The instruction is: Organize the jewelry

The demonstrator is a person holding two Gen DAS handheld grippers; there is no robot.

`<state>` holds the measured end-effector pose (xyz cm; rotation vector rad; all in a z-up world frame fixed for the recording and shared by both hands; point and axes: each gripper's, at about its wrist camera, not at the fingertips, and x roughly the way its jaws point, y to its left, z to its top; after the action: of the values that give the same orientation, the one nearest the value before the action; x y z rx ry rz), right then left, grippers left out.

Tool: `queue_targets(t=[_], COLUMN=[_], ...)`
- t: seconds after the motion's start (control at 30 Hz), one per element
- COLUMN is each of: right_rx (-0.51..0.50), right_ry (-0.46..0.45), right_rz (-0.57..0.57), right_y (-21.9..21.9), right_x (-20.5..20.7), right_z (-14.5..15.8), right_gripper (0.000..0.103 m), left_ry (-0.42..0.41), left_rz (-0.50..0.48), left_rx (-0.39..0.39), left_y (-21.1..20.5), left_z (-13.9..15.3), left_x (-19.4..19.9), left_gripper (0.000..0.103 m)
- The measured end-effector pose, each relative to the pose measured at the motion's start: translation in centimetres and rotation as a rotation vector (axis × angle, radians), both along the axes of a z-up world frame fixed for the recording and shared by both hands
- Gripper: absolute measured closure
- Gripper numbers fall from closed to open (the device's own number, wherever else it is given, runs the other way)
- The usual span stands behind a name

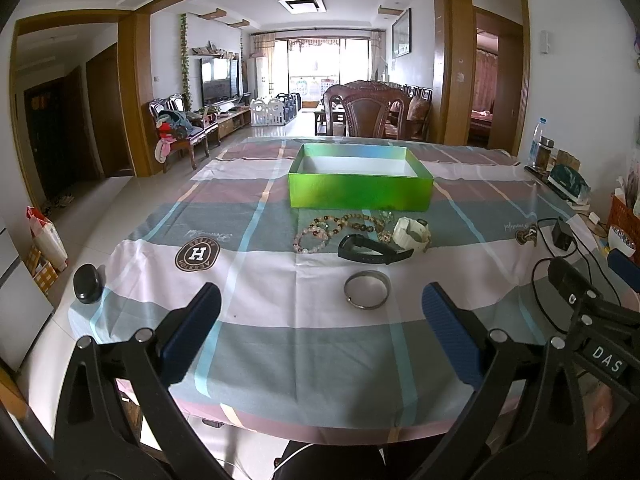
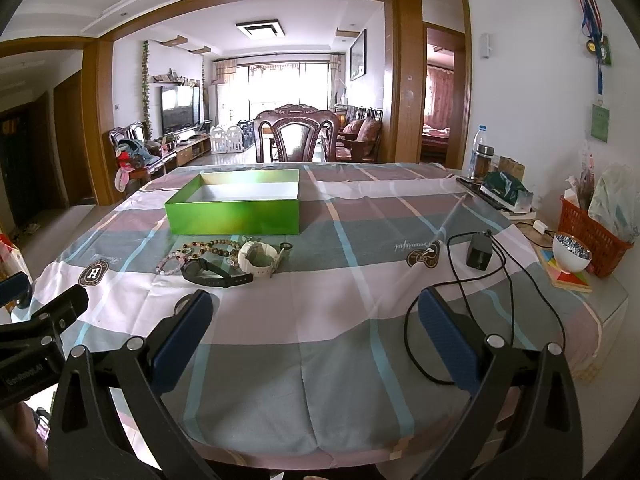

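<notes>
We hold both grippers' jaws wide and empty; the silver bangle [image 1: 367,290] lies ahead between our left gripper [image 1: 320,300] jaws.

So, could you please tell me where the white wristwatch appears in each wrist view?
Left wrist view: the white plastic wristwatch lies right of centre, just in front of the green cardboard box.
Right wrist view: the watch lies left of centre, below the box's right corner.
Shared landmark: the black wristwatch lies beside it in both.
</notes>
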<state>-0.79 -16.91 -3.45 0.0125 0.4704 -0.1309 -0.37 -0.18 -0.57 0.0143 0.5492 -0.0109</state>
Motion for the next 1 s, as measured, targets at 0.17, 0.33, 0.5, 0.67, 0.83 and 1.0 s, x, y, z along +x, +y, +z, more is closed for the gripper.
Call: queue_targets(t=[0.17,0.33,0.5,0.67,0.83,1.0], right_rx=[-0.001,0.000,0.003,-0.001,0.000,-0.002], right_ry=[-0.001,0.001,0.001,-0.002,-0.002,0.000], right_rz=[0.000,-0.001,0.000,-0.003,-0.003,-0.003], right_y=[-0.03,-0.07,-0.15,-0.09,-0.13,-0.19], right_x=[-0.03,-0.03,-0.03,-0.03,-0.06,-0.10], right_z=[0.00,0.00,-0.02,-0.10,-0.15,-0.23], right_gripper=[0.003,0.003,0.003,0.003,0.003,0.003], left_ry=[0.001,0.001,0.001,0.002,0.003,0.003], left_rz=[0.001,0.001,0.000,-0.001,-0.001,0.000], left_rx=[0.001,0.000,0.000,0.001,0.001,0.001], left_y=[0.01,0.00,-0.01,-0.02,-0.08,-0.08], left_z=[-0.02,-0.01,0.00,0.00,-0.13,-0.14], left_x=[0.02,0.03,0.07,0.09,0.09,0.10], left_gripper=[0.004,0.004,0.004,0.004,0.004,0.004])
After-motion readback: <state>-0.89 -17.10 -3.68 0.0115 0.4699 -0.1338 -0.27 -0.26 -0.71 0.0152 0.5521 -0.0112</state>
